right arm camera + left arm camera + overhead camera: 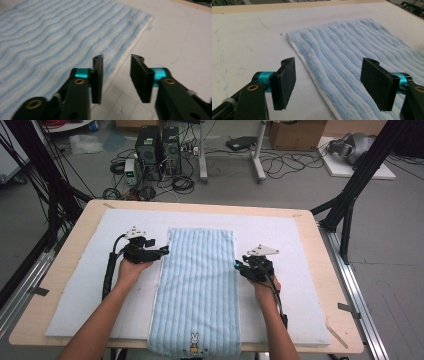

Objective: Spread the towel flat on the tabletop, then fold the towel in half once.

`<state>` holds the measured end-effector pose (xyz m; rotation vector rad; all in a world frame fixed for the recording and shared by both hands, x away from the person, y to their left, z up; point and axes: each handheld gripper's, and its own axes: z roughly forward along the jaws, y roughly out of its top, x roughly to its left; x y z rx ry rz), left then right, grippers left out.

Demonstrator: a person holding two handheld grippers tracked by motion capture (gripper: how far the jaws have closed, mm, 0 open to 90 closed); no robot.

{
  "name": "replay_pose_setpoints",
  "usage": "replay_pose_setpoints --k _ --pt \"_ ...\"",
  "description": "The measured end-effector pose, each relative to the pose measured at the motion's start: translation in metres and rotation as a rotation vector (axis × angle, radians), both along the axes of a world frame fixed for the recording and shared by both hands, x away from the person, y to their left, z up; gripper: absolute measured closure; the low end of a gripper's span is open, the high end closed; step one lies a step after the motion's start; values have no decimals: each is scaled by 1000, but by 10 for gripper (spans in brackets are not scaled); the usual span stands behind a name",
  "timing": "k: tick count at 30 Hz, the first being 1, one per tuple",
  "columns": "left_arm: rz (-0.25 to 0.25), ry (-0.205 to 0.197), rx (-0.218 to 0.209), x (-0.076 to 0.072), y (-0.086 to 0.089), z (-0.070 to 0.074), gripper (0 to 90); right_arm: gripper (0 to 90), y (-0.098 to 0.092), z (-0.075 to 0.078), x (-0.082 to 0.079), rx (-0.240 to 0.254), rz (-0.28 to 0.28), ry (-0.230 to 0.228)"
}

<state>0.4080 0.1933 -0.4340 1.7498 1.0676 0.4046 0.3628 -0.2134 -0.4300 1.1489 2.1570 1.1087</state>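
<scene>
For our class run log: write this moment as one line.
left gripper: open, over towel left edge | right gripper: open, over its right edge | towel: flat on mat

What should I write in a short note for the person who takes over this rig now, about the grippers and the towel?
Left gripper: open, nothing between the jaws, at the towel's left edge.
Right gripper: open, narrower gap, nothing held, over the towel's right edge.
Blue striped towel: lies flat along the middle of the white mat, rabbit end hanging over the near table edge.
Done: towel looks spread out and smooth.
Left: neither edge is gripped yet; probably grasp both side edges next, perhaps for folding.
</scene>
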Motion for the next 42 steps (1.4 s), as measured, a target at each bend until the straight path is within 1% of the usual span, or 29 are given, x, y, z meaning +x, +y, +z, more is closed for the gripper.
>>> replay_pose_setpoints --k 2,3,4,5,6,8,9,10,11,12,14,17,19,22,24,25,27,30,32,35,36,37,39,40,42 --pt "-2 -4 -16 -4 4 0 222 438 -6 5 -1 12 -4 -2" --pt "-12 -6 -24 -4 5 1 190 382 -9 7 -1 15 -5 -7" --pt "-20 -8 -28 -5 6 2 182 350 -12 10 -3 19 -13 -10" --pt "-24 -24 -35 -6 7 4 183 329 -14 12 -4 20 -17 -21" --pt "-25 -34 -43 -7 8 5 183 303 -18 14 -5 22 -29 -41" --pt "-21 -50 -57 -9 9 9 183 261 -23 17 -6 32 -39 -59" --pt "-19 -58 -57 -9 10 10 183 232 -25 19 -6 29 -42 -68" --pt "-19 -60 -61 -10 10 11 183 170 -26 20 -5 27 -50 -77" --pt "-23 -62 -61 -11 11 12 183 143 -27 21 -5 24 -60 -76" --pt "-27 -63 -64 -11 11 12 183 140 -28 21 -4 26 -58 -83" --pt "-26 -67 -62 -12 12 14 183 122 -29 20 -4 19 -48 -79" --pt "-29 -75 -54 -14 13 16 183 120 -29 20 -4 29 -44 -59" --pt "-29 -78 -54 -15 13 17 183 120 -29 19 -4 38 -32 -48" --pt "-37 -86 -56 -16 14 18 183 117 -29 19 -4 38 -20 -43" --pt "-27 -84 -61 -16 13 18 183 117 -29 19 -4 36 -16 -42" --pt "-24 -83 -59 -15 12 18 183 117 -29 19 -4 45 -18 -39" --pt "-21 -82 -54 -15 13 18 183 117 -29 19 -5 48 -20 -41" --pt "-9 -97 -64 -14 15 19 185 116 -28 17 -3 41 -24 -22" --pt "2 -101 -81 -13 17 20 185 116 -28 16 -2 40 -25 -6" --pt "9 -87 -83 -9 17 19 185 116 -28 15 -1 43 -23 -5" --pt "14 -79 -58 -7 16 18 185 116 -27 15 -1 49 -18 -3" --pt "16 -75 -42 -6 15 18 185 116 -27 15 -1 53 -16 -1" --pt "9 -74 -38 -4 12 16 185 116 -27 14 0 61 -14 -4" --pt "7 -78 -22 -2 10 16 185 116 -27 14 0 59 -13 -6" --pt "8 -80 -9 1 7 15 186 116 -26 13 1 58 -14 -3"
